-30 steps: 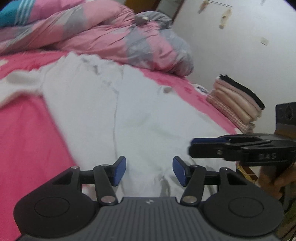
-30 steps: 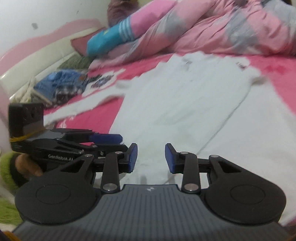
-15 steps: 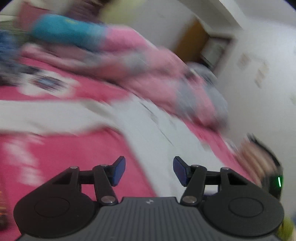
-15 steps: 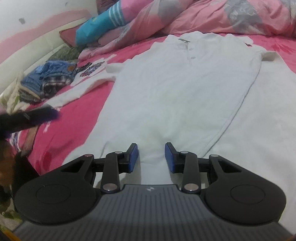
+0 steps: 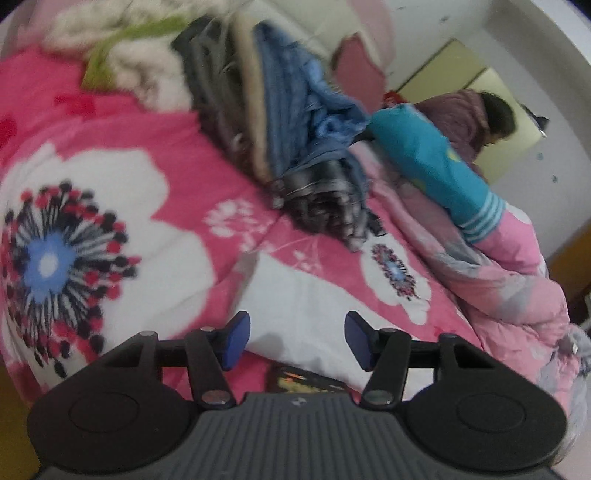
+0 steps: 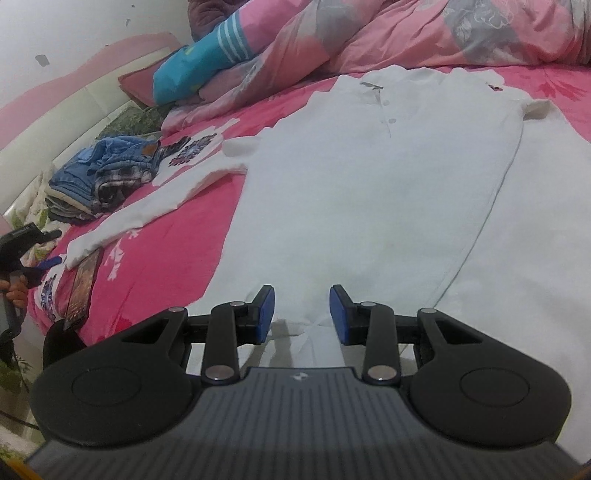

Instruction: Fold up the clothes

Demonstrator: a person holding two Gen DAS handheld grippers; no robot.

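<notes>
Since a second ago my left gripper (image 5: 297,341) swung off the shirt body to its outstretched sleeve (image 5: 306,314), jaws closing, nothing pinched. Right gripper (image 6: 302,314), released, hovers over the white shirt (image 6: 369,192) hem. Next: grasp sleeve, fold inward.

The left wrist camera looks forward and down along its claw (image 5: 297,341), low over the pink floral bedspread (image 5: 177,140), toward a heap of blue clothes (image 5: 306,122); this view is tilted and somewhat blurred. The right wrist camera sits just behind its own claw (image 6: 301,315), close above the white shirt (image 6: 369,192), facing up the bed. Both views share the sleeve end (image 5: 306,306) (image 6: 107,236), what may be a phone (image 5: 306,382) (image 6: 81,288), the clothes heap and the pink quilt (image 5: 509,273) (image 6: 406,33).
</notes>
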